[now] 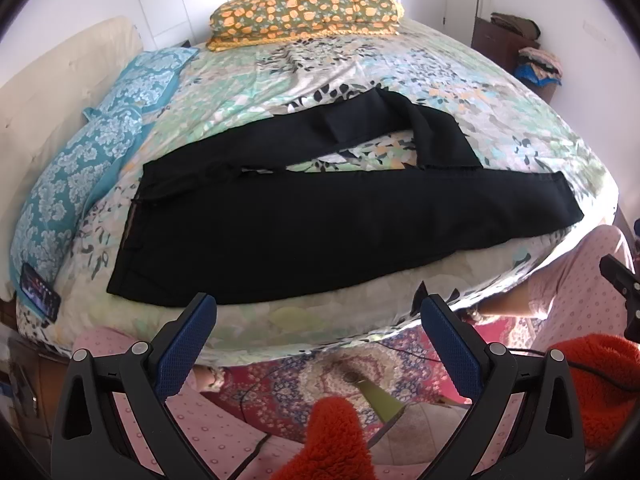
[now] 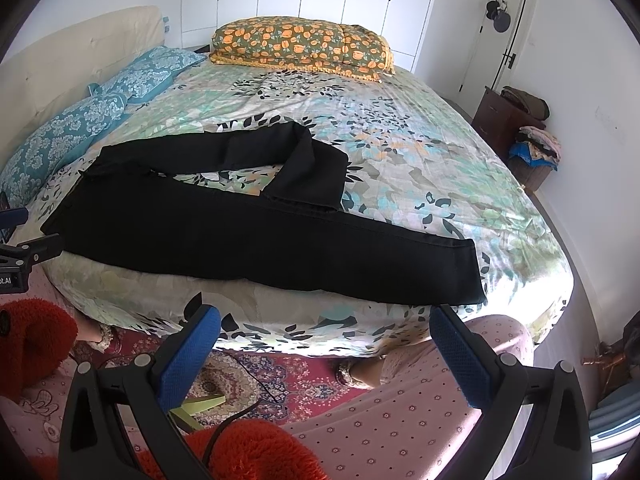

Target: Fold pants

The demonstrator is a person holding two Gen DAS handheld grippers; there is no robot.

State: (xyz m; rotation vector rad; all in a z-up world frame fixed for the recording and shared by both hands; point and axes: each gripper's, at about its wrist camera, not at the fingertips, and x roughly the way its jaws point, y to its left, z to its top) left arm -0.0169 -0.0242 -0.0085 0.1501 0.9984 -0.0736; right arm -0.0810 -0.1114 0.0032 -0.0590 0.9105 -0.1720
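Note:
Black pants [image 1: 280, 228] lie on the floral bed sheet [image 1: 400, 80], waist at the left, near leg stretched out to the right. The far leg is bent back on itself, its end lying over the near leg. The pants also show in the right wrist view [image 2: 240, 236]. My left gripper [image 1: 318, 316] is open and empty, held off the near bed edge below the pants' waist part. My right gripper [image 2: 326, 328] is open and empty, off the bed edge below the near leg's hem [image 2: 476, 272].
Blue pillows [image 1: 92, 152] lie along the cream headboard [image 1: 52, 80] at left; an orange floral folded quilt [image 1: 308, 12] sits at the far end. A phone [image 1: 40, 292] lies at the near left corner. A patterned rug [image 2: 256, 372], cables and my pyjama legs [image 2: 400, 420] are below.

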